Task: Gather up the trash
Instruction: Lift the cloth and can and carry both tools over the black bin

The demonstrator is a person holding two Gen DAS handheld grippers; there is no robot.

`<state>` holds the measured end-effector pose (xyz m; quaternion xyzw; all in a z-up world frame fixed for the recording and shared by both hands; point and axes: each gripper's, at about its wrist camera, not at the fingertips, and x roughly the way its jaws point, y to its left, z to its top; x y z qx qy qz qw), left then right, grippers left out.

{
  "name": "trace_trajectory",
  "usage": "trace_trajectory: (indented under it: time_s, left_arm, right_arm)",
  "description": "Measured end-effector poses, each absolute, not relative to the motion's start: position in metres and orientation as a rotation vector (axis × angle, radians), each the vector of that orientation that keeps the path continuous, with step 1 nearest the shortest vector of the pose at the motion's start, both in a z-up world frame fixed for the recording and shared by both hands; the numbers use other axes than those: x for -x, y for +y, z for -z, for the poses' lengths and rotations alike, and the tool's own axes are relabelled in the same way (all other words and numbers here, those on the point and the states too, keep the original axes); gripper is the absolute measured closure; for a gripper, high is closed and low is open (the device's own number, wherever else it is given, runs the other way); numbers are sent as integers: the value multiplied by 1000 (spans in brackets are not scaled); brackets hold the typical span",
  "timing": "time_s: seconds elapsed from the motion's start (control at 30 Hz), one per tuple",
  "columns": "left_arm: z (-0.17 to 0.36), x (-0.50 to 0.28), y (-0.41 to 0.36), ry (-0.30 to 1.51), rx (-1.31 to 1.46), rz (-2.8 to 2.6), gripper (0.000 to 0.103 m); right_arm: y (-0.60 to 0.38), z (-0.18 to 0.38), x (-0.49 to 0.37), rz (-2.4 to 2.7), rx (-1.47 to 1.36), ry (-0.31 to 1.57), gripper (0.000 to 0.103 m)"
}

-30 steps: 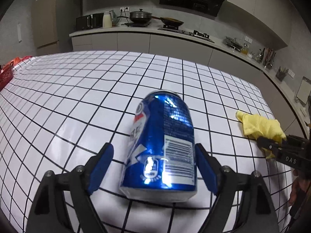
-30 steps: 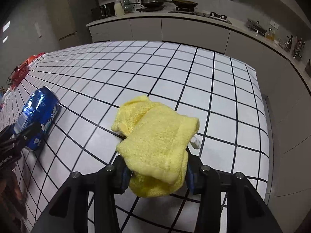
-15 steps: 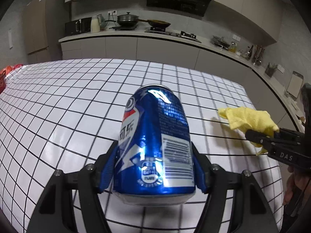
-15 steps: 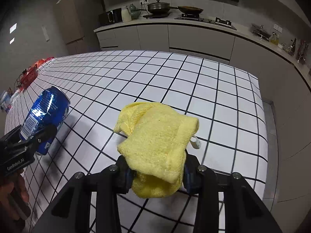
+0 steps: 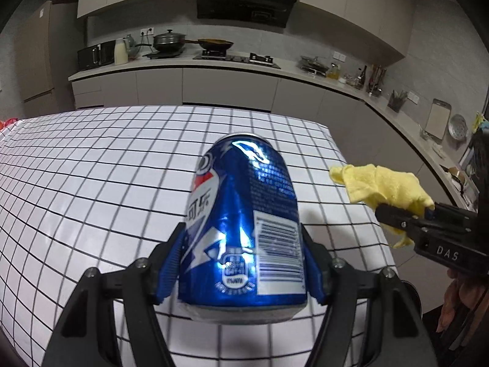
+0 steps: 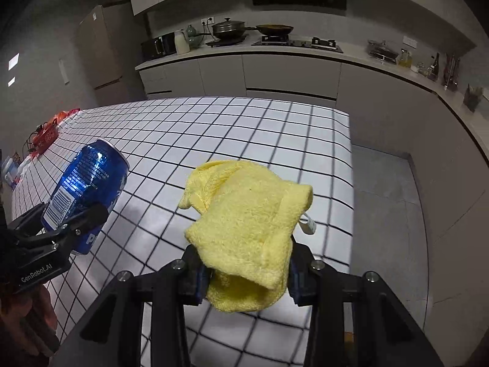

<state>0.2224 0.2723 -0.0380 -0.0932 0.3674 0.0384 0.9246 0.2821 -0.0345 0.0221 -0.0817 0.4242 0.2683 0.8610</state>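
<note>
A: What is the left gripper (image 5: 244, 263) doing?

B: Its blue pads are pressing on both sides of a shiny blue aluminium drink can (image 5: 244, 229) with a white barcode panel. The can is hanging in the air above the white desk with the black grid lines (image 5: 91, 183), its top pointing away toward the desk's far edge.

A: And the right gripper (image 6: 244, 270)?

B: It is pinching a crumpled yellow terry cloth (image 6: 244, 223) between its pads, jaws drawn in tight on the fabric. The cloth is bulging up and forward over the fingers, clear of the desk, with a small white tag sticking out on its right side.

A: Where are the two sitting relative to the desk?

B: The can is hovering over the desk's near middle; in the left wrist view the cloth is hanging above the desk's right edge. A hand (image 6: 27, 318) is gripping the left tool's handle, beside the desk's near left edge.
</note>
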Motion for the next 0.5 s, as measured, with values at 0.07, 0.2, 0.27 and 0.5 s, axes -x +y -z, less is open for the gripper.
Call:
trace_trajectory:
  time_s: [0.07, 0.2, 0.27, 0.5]
  left_arm:
    - [36, -217, 258, 753, 180, -67, 34]
    - [30, -204, 226, 747, 164, -38, 34]
    - [27, -197, 209, 742, 157, -23, 34]
    - [17, -176, 147, 733, 129, 35, 34]
  right_arm:
    - [-52, -26, -273, -554, 161, 883, 61]
    - [-89, -31, -258, -530, 139, 877, 61]
    - [-107, -33, -251, -519, 128, 875, 61]
    - [-189, -43, -224, -464, 103, 865, 61]
